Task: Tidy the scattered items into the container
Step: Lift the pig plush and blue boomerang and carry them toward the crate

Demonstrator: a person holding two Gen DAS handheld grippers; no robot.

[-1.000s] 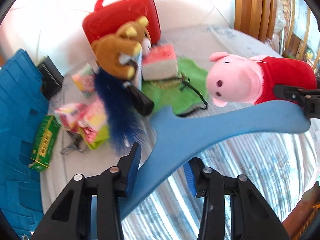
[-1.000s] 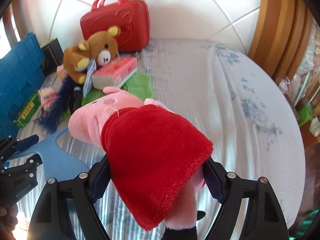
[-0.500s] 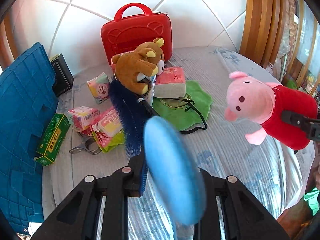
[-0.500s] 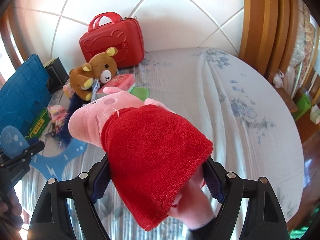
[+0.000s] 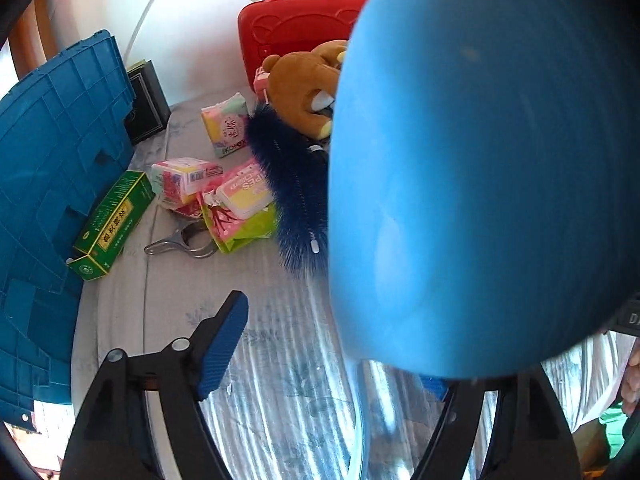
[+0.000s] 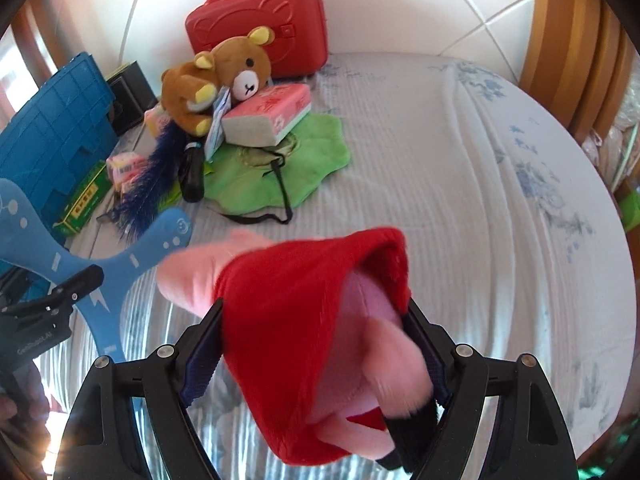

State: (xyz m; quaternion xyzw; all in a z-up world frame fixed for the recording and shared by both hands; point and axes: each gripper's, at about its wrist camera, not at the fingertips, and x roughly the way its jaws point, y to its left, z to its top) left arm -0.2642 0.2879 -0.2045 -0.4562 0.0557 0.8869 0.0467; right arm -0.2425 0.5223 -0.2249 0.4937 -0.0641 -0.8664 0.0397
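Left wrist view: the left hand-held gripper (image 5: pixel 332 344) has its jaws opening. A blue boomerang (image 5: pixel 480 160) sits betw. them, blurred and v. close to the lens. The left pad (image 5: pixel 220 344) stands clear of it; the right pad is hidden. The blue crate (image 5: pixel 52 184) stands at the bed's (image 5: pixel 168 304) left edge. A green box (image 5: pixel 112 224) lies against it. Near that: wipes pack (image 5: pixel 244 196), metal clip (image 5: pixel 180 242), dark-blue brush (image 5: pixel 292 192). A bear (image 5: pixel 300 88) lies in front of a red case (image 5: pixel 296 24) at the far edge.

Right wrist view: the right hand-held gripper (image 6: pixel 312 312) is clamped on a pig plush (image 6: pixel 296 320), pads on both sides of its red dress, held above the bed (image 6: pixel 480 160) near the front edge. Far left, the left hand-held gripper (image 6: pixel 60 296) overlaps the boomerang (image 6: pixel 120 256); can't tell contact here. The crate (image 6: pixel 52 132) is beyond it at the left edge. The bear (image 6: pixel 224 76) leans on a pink pack (image 6: pixel 272 114), which sits on a green cloth (image 6: pixel 312 160).
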